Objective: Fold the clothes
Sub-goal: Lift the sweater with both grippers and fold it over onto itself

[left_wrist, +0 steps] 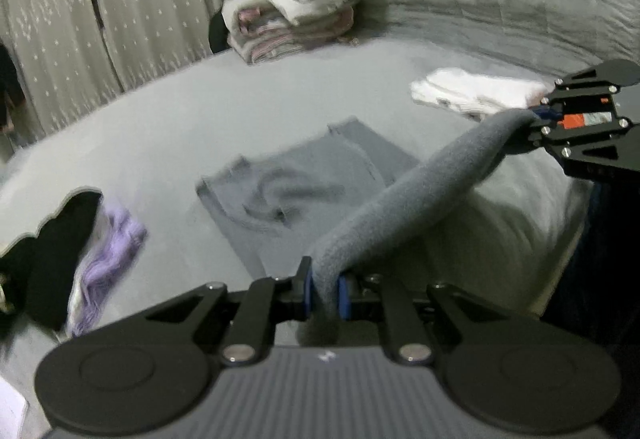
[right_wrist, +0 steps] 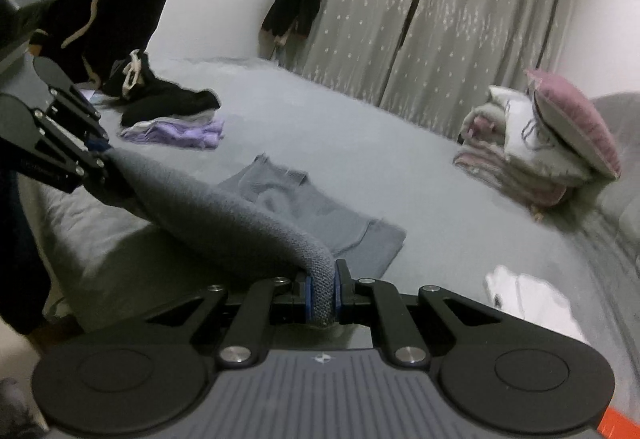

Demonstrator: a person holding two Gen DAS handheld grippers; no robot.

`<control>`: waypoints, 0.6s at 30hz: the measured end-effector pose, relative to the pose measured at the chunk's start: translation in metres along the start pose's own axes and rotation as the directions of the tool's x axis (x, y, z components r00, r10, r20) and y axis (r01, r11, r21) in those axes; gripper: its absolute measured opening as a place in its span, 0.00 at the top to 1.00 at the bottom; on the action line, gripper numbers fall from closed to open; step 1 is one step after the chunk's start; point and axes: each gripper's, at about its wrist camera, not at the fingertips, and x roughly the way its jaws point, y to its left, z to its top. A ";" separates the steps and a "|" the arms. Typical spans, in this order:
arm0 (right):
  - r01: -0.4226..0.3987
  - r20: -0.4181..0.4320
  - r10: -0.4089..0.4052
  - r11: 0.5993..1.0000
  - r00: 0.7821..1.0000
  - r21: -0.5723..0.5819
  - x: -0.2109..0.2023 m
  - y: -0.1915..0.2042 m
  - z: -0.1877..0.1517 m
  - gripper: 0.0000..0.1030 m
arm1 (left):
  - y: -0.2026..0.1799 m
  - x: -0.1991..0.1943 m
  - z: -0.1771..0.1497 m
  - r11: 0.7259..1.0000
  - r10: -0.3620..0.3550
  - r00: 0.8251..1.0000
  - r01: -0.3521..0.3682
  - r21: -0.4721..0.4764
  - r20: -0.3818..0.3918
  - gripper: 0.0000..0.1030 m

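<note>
Grey knit garment lies partly flat on the bed, its near edge lifted and stretched between both tools. Left hand-held gripper is clamped on one end of that edge, right hand-held gripper on the other, near white folded clothes.

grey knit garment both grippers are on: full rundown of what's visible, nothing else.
The grey knit garment looks like a soft, ribbed-knit sweater, dull blue-grey. Its far part lies flat on the grey bed, partly folded, with seams and a cut-out edge showing. The near edge is lifted and bunched into a thick roll strung between the left gripper and the right gripper, each shut on one end. The roll sags slightly mid-span. No other clothes touch it.
</note>
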 end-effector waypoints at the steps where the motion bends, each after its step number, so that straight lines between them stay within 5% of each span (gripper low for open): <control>1: 0.001 0.011 -0.001 1.000 1.000 -0.002 0.003 -0.004 0.005 0.91 | 0.006 0.005 0.009 1.000 0.011 1.000 -0.011 0.001 0.005 0.89; 4: -0.010 0.023 0.009 1.000 1.000 0.017 0.027 -0.021 0.023 0.91 | 0.025 0.030 0.039 0.999 0.034 0.999 -0.034 -0.010 0.008 0.89; 9: -0.016 -0.052 0.020 0.997 0.998 0.072 0.100 -0.061 0.046 0.91 | 0.067 0.093 0.078 0.990 -0.026 0.999 0.023 -0.138 -0.019 0.88; 18: -0.070 -0.264 0.106 0.987 0.959 0.143 0.236 -0.097 0.048 0.90 | 0.117 0.213 0.084 0.947 -0.051 0.980 -0.013 -0.321 -0.190 0.88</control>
